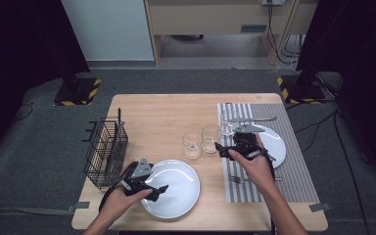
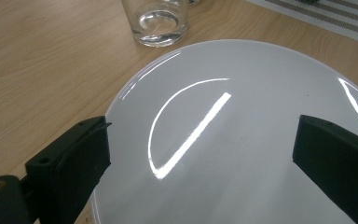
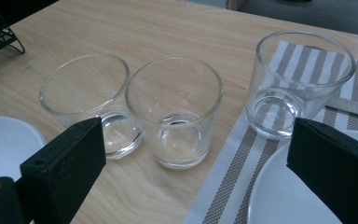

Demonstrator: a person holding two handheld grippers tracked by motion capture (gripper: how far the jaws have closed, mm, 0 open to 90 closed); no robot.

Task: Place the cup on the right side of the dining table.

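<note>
A white plate [image 1: 176,191] lies near the table's front edge. My left gripper [image 1: 159,191] hovers open over its left part. In the left gripper view the plate [image 2: 242,93] spans the gap of the left gripper [image 2: 204,135], and nothing is held. Two empty clear glasses [image 1: 192,145] [image 1: 210,138] stand mid-table. A third glass [image 1: 228,122] stands on the striped placemat [image 1: 293,161]. My right gripper [image 1: 220,149] is open just right of the pair. In the right gripper view the right gripper [image 3: 198,140] faces the middle glass [image 3: 177,112], flanked by the left glass [image 3: 91,102] and the placemat glass [image 3: 298,79].
A black wire basket [image 1: 105,152] stands at the table's left edge. A second white plate [image 1: 276,147] sits on the placemat, with a knife [image 1: 259,119] behind it and a fork [image 1: 237,179] in front. Bare wood lies behind the glasses.
</note>
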